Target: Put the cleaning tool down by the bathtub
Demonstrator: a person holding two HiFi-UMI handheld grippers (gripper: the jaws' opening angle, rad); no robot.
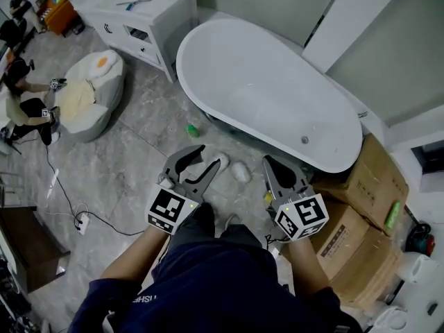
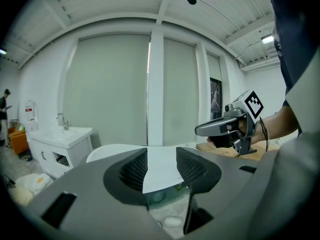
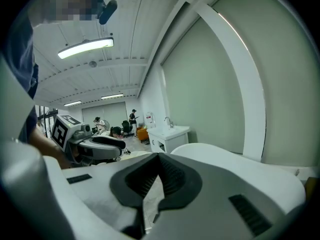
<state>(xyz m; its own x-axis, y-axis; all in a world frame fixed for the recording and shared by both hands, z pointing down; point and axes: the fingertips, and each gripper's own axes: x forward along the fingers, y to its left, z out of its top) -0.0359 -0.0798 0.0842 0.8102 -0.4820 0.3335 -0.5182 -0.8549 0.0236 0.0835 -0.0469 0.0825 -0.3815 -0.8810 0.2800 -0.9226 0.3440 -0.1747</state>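
Cleaning tool: in neither gripper; I cannot tell which of the small floor items it is. A green item [image 1: 192,130] and two white lumps [image 1: 241,173] lie centre frame in the head view, on the grey marble floor [image 1: 132,179] just beside the bathtub [image 1: 263,82].

Left edge: a person [image 1: 24,106] sits on the floor, with a white beanbag [image 1: 90,89] bearing a yellow spot just beside them. Upper left: a white vanity cabinet [image 1: 142,19] stands near one end of the tub.

Left gripper [image 1: 208,157], lower centre-left: fingers [image 2: 134,169] spread wide. Nothing sits between them; only the tub rim and the floor show through the gap. It touches nothing.

Right gripper [image 1: 269,162], lower centre-right: fingers [image 3: 172,176] drawn together, with at most a sliver between the pads. It is empty and held in the air beside the tub's near side.

Lower right: stacked cardboard boxes [image 1: 368,193] stand next to the tub's other end. A green bottle [image 1: 393,215] lies on top of one.
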